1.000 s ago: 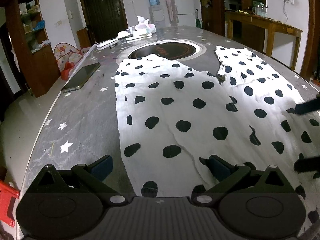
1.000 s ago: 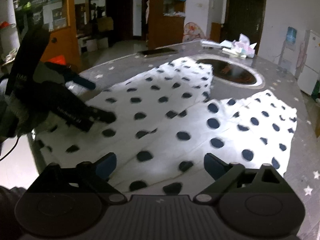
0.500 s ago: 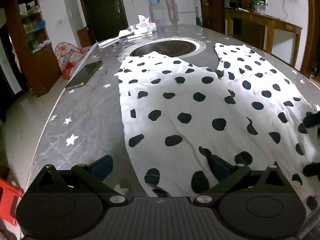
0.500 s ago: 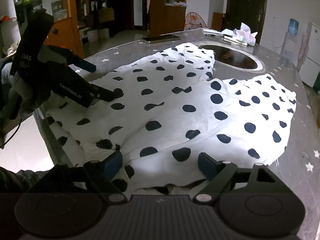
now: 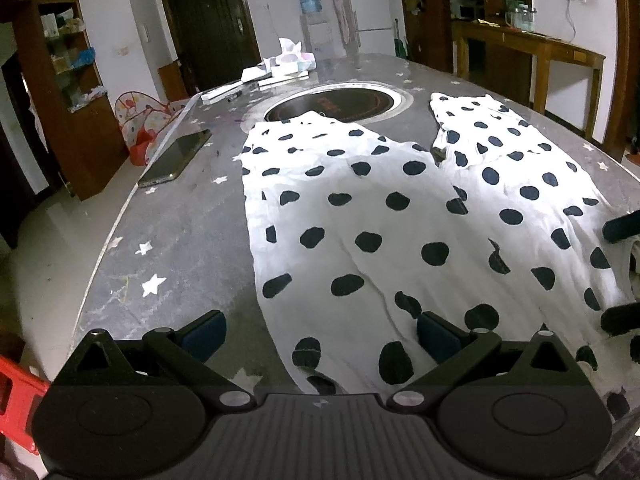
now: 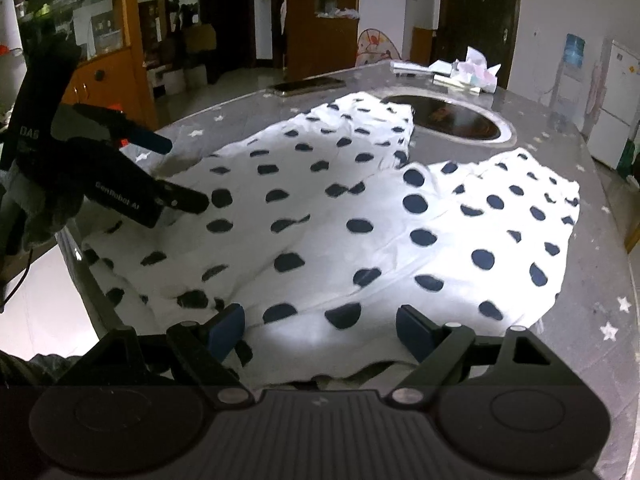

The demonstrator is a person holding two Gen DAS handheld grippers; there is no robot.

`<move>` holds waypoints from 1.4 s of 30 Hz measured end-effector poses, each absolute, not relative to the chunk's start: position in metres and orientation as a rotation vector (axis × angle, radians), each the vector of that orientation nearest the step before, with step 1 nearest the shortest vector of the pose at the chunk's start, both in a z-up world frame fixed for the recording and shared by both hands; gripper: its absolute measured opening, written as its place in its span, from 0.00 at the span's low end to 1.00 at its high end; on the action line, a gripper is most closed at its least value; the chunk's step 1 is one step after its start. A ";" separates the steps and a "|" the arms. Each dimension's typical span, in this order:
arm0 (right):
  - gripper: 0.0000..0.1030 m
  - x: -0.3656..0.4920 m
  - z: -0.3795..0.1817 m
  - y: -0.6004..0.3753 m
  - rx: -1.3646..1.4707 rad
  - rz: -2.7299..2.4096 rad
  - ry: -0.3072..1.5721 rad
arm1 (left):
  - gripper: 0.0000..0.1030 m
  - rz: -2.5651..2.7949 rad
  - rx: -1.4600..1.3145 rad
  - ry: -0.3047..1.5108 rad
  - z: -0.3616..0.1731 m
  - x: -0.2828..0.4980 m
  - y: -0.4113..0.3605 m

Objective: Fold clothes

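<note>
A white garment with black polka dots lies spread flat on the grey star-patterned table; it also shows in the right wrist view. My left gripper is open, low over the garment's near left edge, holding nothing. It also shows in the right wrist view, at the left. My right gripper is open over the garment's near edge, with cloth lying between its blue pads. Its two fingertips show at the right edge of the left wrist view.
A round black cooktop is set into the table beyond the garment. A phone lies at the table's left edge. Tissues and papers sit at the far end. A red stool stands near left.
Both grippers have pulled back toward the near table edge, so more of the garment's near hem shows. The right gripper has dropped lower over the hem. Both stay open.
</note>
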State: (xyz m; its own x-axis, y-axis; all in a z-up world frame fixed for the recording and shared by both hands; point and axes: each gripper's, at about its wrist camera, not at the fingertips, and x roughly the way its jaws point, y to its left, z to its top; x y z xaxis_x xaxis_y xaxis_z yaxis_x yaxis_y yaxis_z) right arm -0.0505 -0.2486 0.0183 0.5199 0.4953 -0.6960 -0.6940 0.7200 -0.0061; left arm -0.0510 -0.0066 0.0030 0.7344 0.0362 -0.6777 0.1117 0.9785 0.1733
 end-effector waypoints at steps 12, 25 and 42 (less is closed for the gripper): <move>0.83 -0.040 0.007 -0.259 -0.285 0.680 0.775 | 1.00 -0.036 0.215 0.760 -0.004 -0.051 -0.005; 0.83 -0.037 0.009 -0.262 -0.287 0.665 0.770 | 1.00 -0.061 0.215 0.734 0.006 -0.054 -0.013; 0.74 -0.002 0.023 -0.296 -0.203 0.529 0.746 | 1.00 -0.384 0.180 0.694 0.019 -0.071 -0.074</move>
